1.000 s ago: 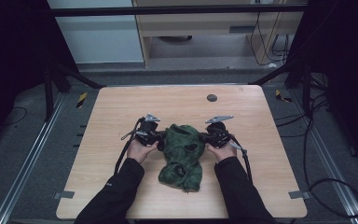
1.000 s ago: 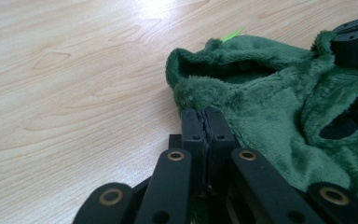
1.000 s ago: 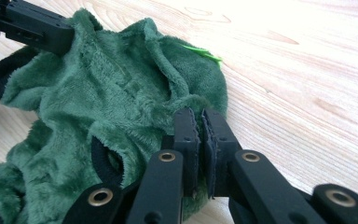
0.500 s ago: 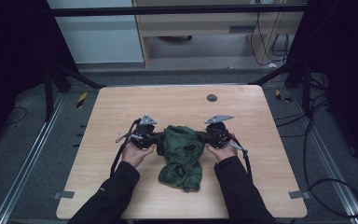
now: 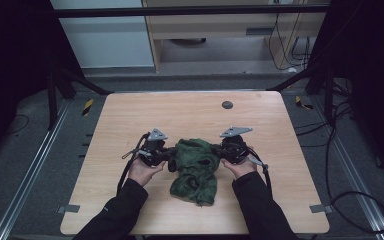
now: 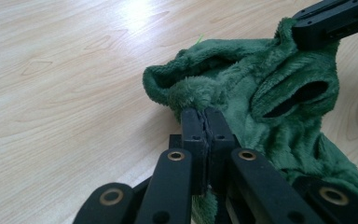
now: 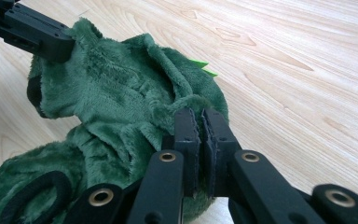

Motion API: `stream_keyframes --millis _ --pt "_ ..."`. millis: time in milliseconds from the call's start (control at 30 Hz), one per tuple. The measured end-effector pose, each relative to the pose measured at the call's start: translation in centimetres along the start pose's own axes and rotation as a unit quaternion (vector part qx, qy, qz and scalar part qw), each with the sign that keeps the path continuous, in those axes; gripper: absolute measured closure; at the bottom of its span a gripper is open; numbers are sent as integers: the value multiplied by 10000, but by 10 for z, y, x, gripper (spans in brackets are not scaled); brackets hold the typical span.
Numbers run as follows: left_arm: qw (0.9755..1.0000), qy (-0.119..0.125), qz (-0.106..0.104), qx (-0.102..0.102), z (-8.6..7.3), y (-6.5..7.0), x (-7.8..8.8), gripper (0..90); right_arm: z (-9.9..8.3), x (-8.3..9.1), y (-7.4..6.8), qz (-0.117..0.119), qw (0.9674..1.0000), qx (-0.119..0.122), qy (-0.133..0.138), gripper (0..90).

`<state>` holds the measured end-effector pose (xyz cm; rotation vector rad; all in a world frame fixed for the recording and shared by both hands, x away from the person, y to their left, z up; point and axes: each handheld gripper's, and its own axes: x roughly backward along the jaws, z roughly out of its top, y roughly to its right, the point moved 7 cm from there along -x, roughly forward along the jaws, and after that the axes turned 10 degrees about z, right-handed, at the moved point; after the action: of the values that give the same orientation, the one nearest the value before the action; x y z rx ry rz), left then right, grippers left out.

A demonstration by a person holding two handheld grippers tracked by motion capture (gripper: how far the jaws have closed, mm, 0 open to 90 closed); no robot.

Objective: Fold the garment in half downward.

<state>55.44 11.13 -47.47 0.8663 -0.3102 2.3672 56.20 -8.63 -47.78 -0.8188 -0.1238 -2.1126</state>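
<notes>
The counter (image 5: 130, 125) is a light wood-grain top with rounded corners, and a small dark round disc (image 5: 227, 104) sits near its far edge (whether it is a plug or a loose thing cannot be told). Two grey tabs (image 5: 68, 208) are fixed at the near corners. Metal rails (image 5: 25, 175) run along the grey floor on both sides. Black cables (image 5: 350, 200) loop on the floor to the right, and yellow-and-black striped markers (image 5: 87, 106) lie beside the far corners. Beyond stands a pale cabinet (image 5: 105, 35).
</notes>
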Motion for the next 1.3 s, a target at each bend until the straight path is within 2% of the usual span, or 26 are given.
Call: stream_keyframes --millis 533,733,1000,1067,1300 --pt "9998 23 -179 -101 -16 17 19 888 -12 12 -20 129 9996 247 12 853" --pt "9997 -70 -219 -97 -26 21 24 888 -19 13 -29 210 9992 331 -23 848" --pt "9996 -137 -225 22 -36 23 31 888 -29 20 -36 320 9991 289 -18 846" --pt "9996 -148 -238 9 -38 24 32 888 -32 22 -39 391 9990 212 -8 846" --pt "9989 -291 -358 -80 -49 36 33 888 -41 22 -47 465 9987 199 -102 846"
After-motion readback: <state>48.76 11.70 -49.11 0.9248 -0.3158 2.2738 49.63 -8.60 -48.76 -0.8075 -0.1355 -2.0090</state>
